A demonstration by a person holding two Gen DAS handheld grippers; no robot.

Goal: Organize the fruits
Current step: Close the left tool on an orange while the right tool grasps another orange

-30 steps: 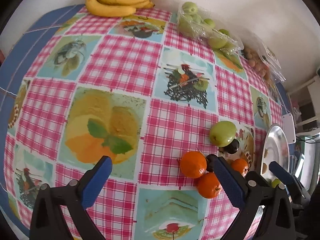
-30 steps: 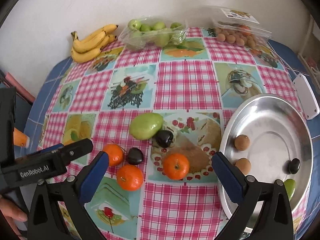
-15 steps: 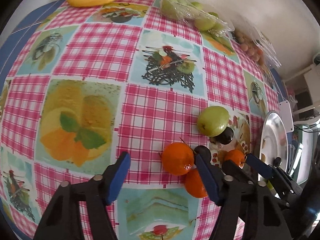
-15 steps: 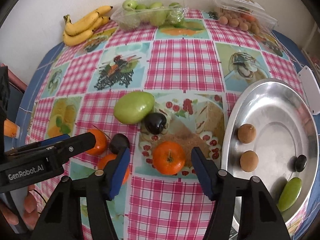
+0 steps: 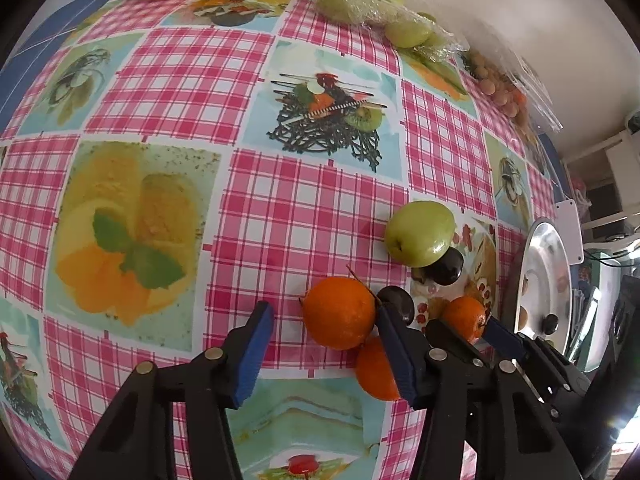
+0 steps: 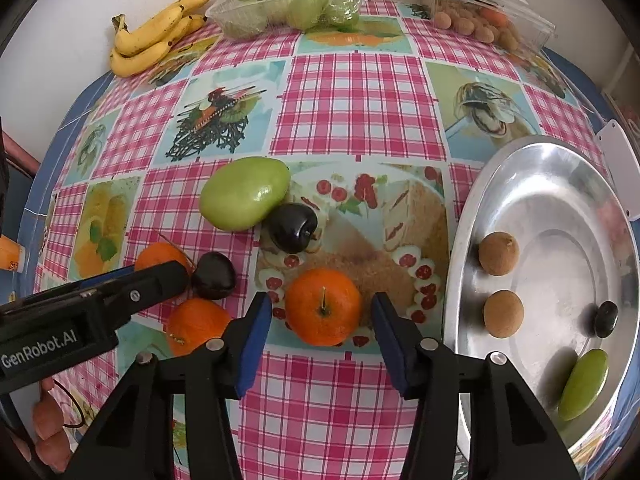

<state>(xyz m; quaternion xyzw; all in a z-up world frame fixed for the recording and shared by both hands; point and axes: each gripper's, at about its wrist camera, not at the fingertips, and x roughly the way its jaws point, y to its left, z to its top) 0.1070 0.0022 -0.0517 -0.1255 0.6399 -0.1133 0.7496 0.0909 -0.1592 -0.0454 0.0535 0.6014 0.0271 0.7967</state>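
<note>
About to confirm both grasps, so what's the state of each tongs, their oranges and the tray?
Left tongs: open, just been closing; leftmost orange between them, not clamped.
Right tongs: open, just been closing; rightmost orange between them, gaps both sides.
Metal tray: partly filled, four small fruits.

The tablecloth (image 6: 360,96) looks like smooth, faintly glossy oilcloth, printed in pink check and food pictures. The round tray (image 6: 532,176) is polished metal, bright with blurred reflections. Clear, crinkled plastic (image 6: 248,20) wraps the green fruit at the back. The tangerine (image 6: 323,306) has a finely pitted, slightly shiny peel; the dark plum (image 6: 291,227) is glossy. The gripper pads (image 6: 253,346) are matt blue on black plastic arms.
</note>
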